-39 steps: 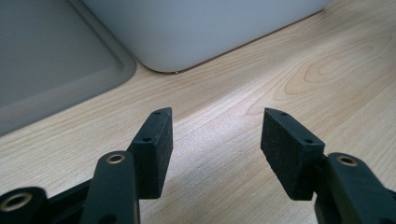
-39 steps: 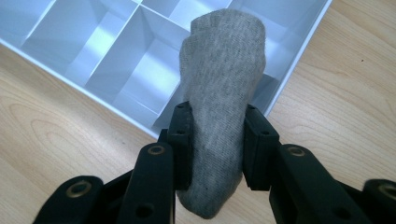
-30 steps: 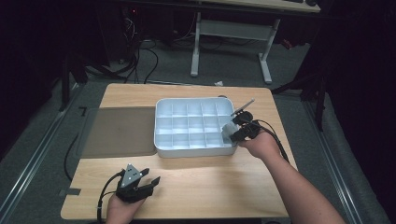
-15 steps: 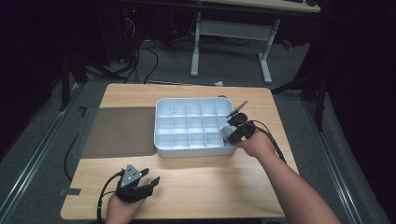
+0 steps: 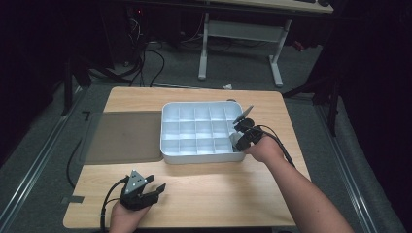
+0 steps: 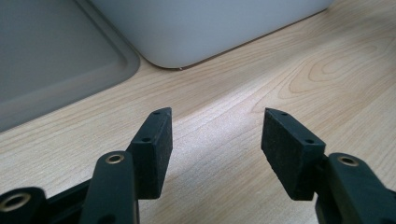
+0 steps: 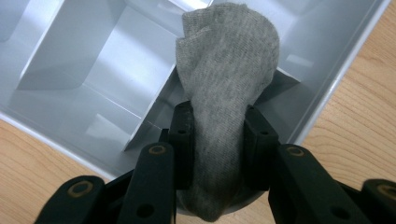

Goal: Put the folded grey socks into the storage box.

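Over the white divided tray [image 5: 199, 133], right gripper [image 7: 218, 135] clamped on grey sock [image 7: 229, 70], left gripper [image 6: 215, 140] apart over table [image 6: 243, 93].

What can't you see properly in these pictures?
- The grey sock: its lower end runs behind the right hand-held gripper in the right gripper view.
- In the high view the sock is too small to make out.
- The white divided tray: the left gripper view's top edge cuts it off, hiding its compartments.
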The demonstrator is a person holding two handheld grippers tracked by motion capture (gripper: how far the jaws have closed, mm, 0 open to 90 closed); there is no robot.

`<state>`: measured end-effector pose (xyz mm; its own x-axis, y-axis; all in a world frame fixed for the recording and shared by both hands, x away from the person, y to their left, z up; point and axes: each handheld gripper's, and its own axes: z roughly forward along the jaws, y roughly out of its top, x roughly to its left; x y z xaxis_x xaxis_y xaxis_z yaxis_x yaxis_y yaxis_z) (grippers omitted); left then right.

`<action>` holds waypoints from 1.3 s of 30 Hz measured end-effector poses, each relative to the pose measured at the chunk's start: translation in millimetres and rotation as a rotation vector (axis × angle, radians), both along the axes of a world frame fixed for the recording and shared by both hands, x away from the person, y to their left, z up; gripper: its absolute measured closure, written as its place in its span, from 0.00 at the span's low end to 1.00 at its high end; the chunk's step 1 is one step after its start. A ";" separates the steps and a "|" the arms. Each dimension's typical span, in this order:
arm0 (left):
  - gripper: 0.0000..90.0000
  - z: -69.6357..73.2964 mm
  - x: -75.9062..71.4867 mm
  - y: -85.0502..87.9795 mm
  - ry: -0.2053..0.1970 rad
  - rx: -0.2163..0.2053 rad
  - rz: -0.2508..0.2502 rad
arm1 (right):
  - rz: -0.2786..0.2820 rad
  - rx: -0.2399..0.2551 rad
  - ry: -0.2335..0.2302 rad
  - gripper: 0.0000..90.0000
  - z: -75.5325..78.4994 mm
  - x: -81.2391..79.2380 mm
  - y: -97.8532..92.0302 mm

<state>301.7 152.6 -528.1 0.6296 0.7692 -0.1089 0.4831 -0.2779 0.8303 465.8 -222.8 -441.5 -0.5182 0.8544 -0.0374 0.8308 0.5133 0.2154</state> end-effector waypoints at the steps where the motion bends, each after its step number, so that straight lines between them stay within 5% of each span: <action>1: 0.49 -0.3 0.3 0.3 0.001 -0.001 0.000 | 0.005 -0.005 0.004 0.78 -1.1 0.7 0.4; 27: 0.49 -0.9 0.2 -1.6 0.011 0.000 -0.013 | 0.028 -0.034 0.051 0.78 -20.5 5.4 7.0; 39: 0.49 -0.6 0.3 -1.7 0.017 0.001 -0.021 | 0.025 -0.027 0.032 0.62 -3.4 6.1 6.8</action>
<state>302.0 150.8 -528.7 0.6435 0.7561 -0.1190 0.4915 -0.2890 0.8216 471.9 -216.0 -445.0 -0.5403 0.8403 -0.0433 0.8240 0.5388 0.1752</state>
